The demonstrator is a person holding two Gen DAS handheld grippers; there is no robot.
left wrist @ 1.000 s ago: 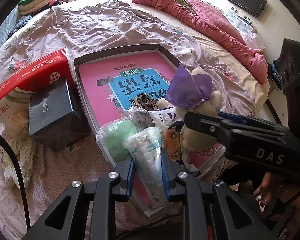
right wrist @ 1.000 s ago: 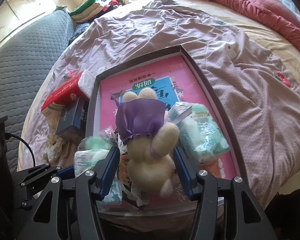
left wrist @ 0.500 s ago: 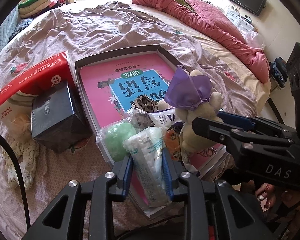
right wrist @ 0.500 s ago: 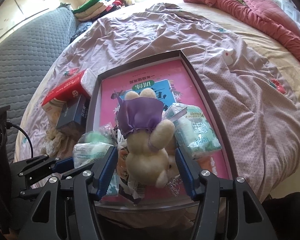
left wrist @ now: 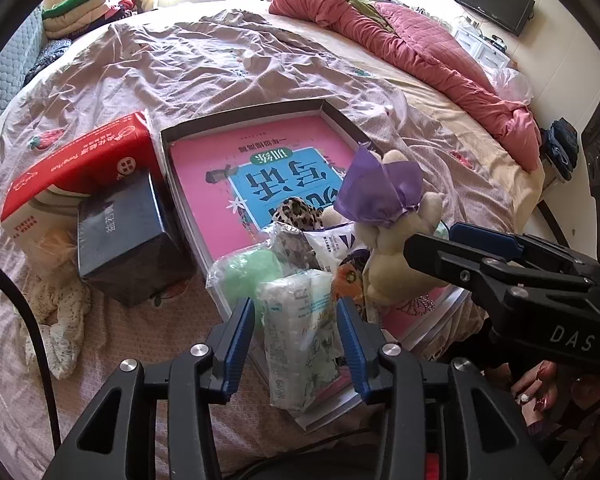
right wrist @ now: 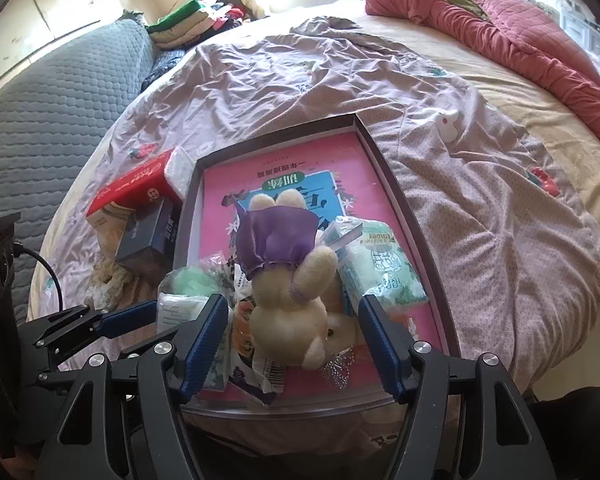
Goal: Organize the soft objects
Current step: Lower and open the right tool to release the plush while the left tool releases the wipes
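A shallow grey box (left wrist: 342, 118) with a pink book (left wrist: 216, 184) inside lies on the bed. A white tissue pack (left wrist: 304, 336) lies on its near corner between the open fingers of my left gripper (left wrist: 296, 334), which do not press it. A cream plush rabbit (right wrist: 288, 300) in a purple dress lies in the box (right wrist: 396, 192), with my right gripper (right wrist: 292, 336) open around it. A green tissue pack (right wrist: 380, 268) lies beside the rabbit. A bagged green sponge (left wrist: 248, 276) and a leopard-print item (left wrist: 298, 216) lie nearby.
A red tissue box (left wrist: 80, 168) and a dark box (left wrist: 128, 240) sit left of the grey box, with a spotted cloth (left wrist: 60, 312) beside them. A pink quilt (left wrist: 420, 60) lies at the bed's far right. Folded clothes (right wrist: 188, 24) are stacked at the back.
My left gripper has opened and let go of the white tissue pack, which now rests on the box corner. My right gripper has drawn back a little from the rabbit.
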